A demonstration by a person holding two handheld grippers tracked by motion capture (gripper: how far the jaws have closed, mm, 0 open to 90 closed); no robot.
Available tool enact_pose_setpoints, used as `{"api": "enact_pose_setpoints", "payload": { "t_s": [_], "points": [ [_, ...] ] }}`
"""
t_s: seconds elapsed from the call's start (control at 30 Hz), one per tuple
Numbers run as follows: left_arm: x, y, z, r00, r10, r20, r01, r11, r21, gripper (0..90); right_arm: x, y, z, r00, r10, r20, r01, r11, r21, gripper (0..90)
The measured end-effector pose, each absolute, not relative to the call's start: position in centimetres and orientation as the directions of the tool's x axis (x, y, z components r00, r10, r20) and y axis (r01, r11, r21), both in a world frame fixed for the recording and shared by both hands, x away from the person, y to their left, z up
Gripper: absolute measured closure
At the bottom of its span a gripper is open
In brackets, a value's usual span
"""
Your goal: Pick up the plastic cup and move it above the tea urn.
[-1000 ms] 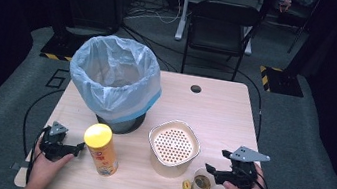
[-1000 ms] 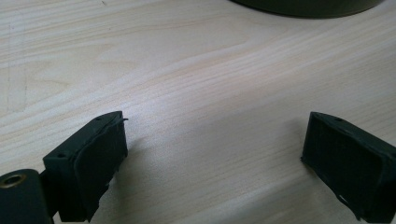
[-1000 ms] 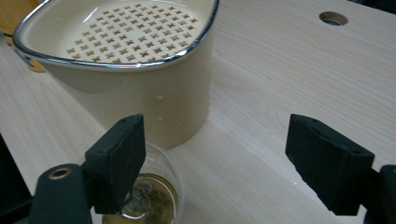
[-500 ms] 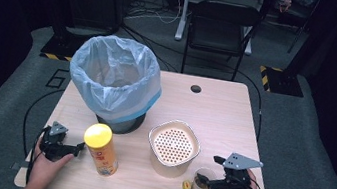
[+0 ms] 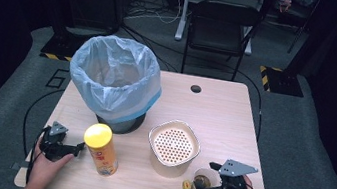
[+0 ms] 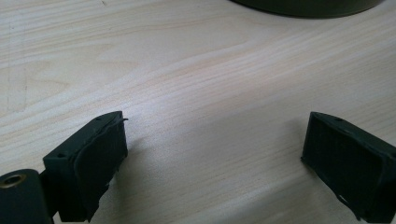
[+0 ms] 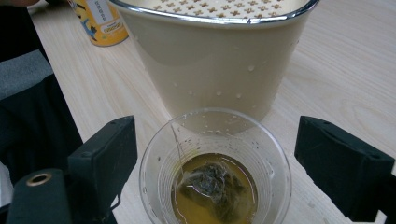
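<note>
My right tool straddles the clear cup at the worktop's near edge, just before the cream strainer tub; jaws have just been opening, not yet touching. Cup holds amber tea and a sodden bag. Next, I judge: close gently, keep it upright. Left tool idle, agape.

Yellow canister: a white label with small dark print, too blurred to read. No other legible markings noted.

bagged bin – yellow can | chair, probably black
</note>
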State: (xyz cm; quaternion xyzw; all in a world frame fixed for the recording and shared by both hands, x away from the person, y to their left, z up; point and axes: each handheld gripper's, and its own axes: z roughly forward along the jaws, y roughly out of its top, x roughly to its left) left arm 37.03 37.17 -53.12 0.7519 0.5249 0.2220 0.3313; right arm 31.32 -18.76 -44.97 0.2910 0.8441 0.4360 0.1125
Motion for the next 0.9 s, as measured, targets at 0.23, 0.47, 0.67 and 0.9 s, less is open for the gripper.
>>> {"api": "enact_pose_setpoints", "payload": {
  "t_s": [0.23,0.47,0.67,0.9],
  "points": [
    [37.0,37.2,-53.1,0.351,0.936,-0.013,0.642,-0.231,0.731,6.3,31.2,-18.6,-46.0,-0.806,0.591,0.039,0.384,0.471,0.794,13.6],
    [37.0,37.2,-53.1,0.351,0.936,-0.013,0.642,-0.230,0.731,6.3,31.1,-18.5,-47.2,-0.817,0.575,0.035,0.381,0.493,0.782,14.6],
    [37.0,37.2,-53.2,0.348,0.937,-0.013,0.638,-0.227,0.736,6.3,31.0,-18.4,-47.8,-0.827,0.561,0.016,0.363,0.513,0.778,16.4],
    [37.1,37.1,-53.2,0.348,0.938,-0.012,0.636,-0.226,0.738,6.3,31.2,-18.6,-48.2,-0.827,0.562,0.010,0.353,0.505,0.788,22.2]
  ]
}}
